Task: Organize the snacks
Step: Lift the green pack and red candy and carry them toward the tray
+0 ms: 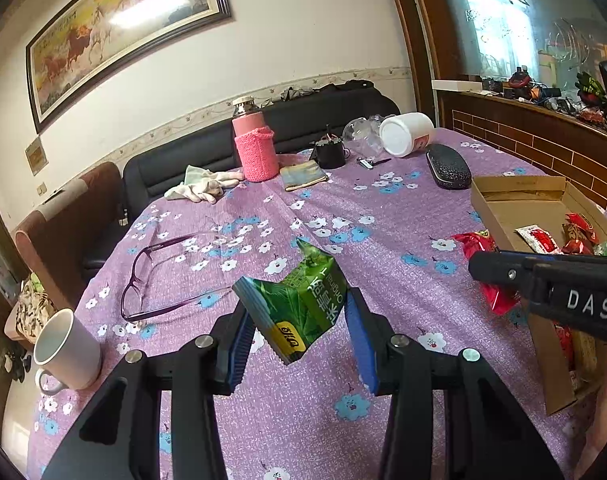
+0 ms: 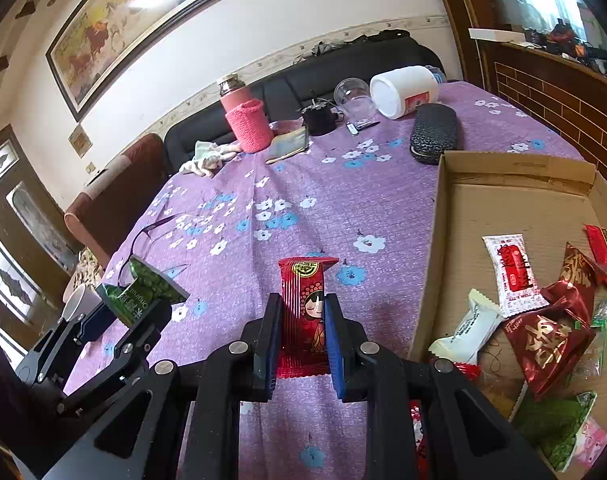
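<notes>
My left gripper (image 1: 296, 310) is shut on a green snack packet (image 1: 303, 300), held tilted above the purple flowered tablecloth (image 1: 383, 232). In the right wrist view the same green packet (image 2: 143, 286) shows at the far left in the left gripper (image 2: 137, 312). My right gripper (image 2: 302, 303) is shut on a red snack packet (image 2: 303, 312) with a cartoon girl on it, standing upright between the blue pads. A shallow cardboard box (image 2: 503, 204) lies to its right and holds several snacks, among them a white sachet (image 2: 511, 276) and a dark red bag (image 2: 551, 340).
Purple glasses (image 1: 159, 276) and a white mug (image 1: 67, 352) lie to the left. Toward the table's far side are a pink bottle (image 1: 253, 144), gloves (image 1: 203, 188), a black glasses case (image 1: 447, 166) and a tipped white jar (image 1: 407, 134). A black sofa runs behind the table.
</notes>
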`<state>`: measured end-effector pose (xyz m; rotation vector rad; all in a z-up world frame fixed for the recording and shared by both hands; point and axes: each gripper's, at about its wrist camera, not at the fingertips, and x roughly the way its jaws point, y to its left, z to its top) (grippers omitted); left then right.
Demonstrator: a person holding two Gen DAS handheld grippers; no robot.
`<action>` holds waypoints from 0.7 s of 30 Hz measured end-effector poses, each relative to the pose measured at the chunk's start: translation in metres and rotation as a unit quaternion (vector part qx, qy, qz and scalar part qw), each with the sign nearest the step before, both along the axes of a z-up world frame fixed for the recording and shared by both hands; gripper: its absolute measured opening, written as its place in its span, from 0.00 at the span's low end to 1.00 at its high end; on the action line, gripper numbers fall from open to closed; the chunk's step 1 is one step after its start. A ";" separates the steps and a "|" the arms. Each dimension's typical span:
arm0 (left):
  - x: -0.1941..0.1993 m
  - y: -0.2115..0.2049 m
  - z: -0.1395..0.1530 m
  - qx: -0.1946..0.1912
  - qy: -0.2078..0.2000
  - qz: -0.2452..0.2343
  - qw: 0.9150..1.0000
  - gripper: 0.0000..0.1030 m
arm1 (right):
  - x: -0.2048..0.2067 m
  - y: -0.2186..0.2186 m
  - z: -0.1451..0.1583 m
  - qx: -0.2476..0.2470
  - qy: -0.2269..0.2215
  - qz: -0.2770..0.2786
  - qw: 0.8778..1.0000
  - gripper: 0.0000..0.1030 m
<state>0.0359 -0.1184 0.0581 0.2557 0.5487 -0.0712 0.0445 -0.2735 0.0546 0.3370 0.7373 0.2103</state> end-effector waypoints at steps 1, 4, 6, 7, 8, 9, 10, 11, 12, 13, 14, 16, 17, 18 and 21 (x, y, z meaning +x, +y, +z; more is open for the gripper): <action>0.000 0.000 0.000 0.001 -0.001 0.000 1.000 0.42 | 0.000 -0.001 0.000 0.001 0.000 -0.002 1.000 0.21; -0.001 -0.001 0.001 0.003 -0.005 -0.001 1.000 0.42 | 0.001 -0.006 0.002 0.003 -0.002 -0.010 1.000 0.21; -0.002 -0.002 0.001 0.005 -0.006 -0.001 1.000 0.42 | 0.000 -0.012 0.003 0.006 -0.003 -0.017 1.000 0.21; -0.002 -0.002 0.000 0.006 -0.007 -0.002 1.000 0.42 | 0.000 -0.016 0.004 0.007 -0.005 -0.023 1.000 0.21; -0.003 -0.003 0.001 0.005 -0.007 -0.003 1.000 0.42 | 0.000 -0.020 0.005 0.008 -0.006 -0.029 1.000 0.21; -0.004 -0.003 0.001 0.004 -0.008 -0.005 1.000 0.42 | 0.000 -0.024 0.006 0.009 -0.008 -0.035 0.999 0.21; -0.004 -0.003 0.002 0.000 -0.008 -0.009 1.000 0.42 | 0.000 -0.029 0.007 0.010 -0.010 -0.044 0.999 0.21; -0.005 -0.004 0.003 -0.003 -0.007 -0.013 1.000 0.42 | 0.000 -0.034 0.008 0.012 -0.011 -0.051 0.999 0.21; -0.005 -0.004 0.004 -0.006 -0.006 -0.018 1.000 0.42 | 0.000 -0.041 0.009 0.015 -0.013 -0.060 0.998 0.21; -0.005 -0.004 0.004 -0.011 -0.004 -0.023 1.000 0.42 | 0.000 -0.050 0.010 0.018 -0.013 -0.074 0.997 0.21; -0.006 -0.005 0.005 -0.016 -0.002 -0.029 0.999 0.42 | 0.000 -0.056 0.011 0.019 -0.013 -0.082 0.996 0.21; -0.007 -0.007 0.007 -0.027 0.005 -0.040 0.999 0.42 | -0.001 -0.076 0.011 0.030 -0.011 -0.108 0.994 0.21; -0.008 -0.008 0.008 -0.032 0.008 -0.044 0.998 0.42 | -0.001 -0.085 0.012 0.035 -0.010 -0.119 0.992 0.21; -0.008 -0.010 0.010 -0.036 0.012 -0.050 0.998 0.42 | -0.002 -0.092 0.012 0.036 -0.009 -0.130 0.991 0.21; -0.010 -0.021 0.016 -0.044 0.027 -0.071 0.996 0.42 | -0.004 -0.120 0.011 0.038 0.001 -0.174 0.984 0.21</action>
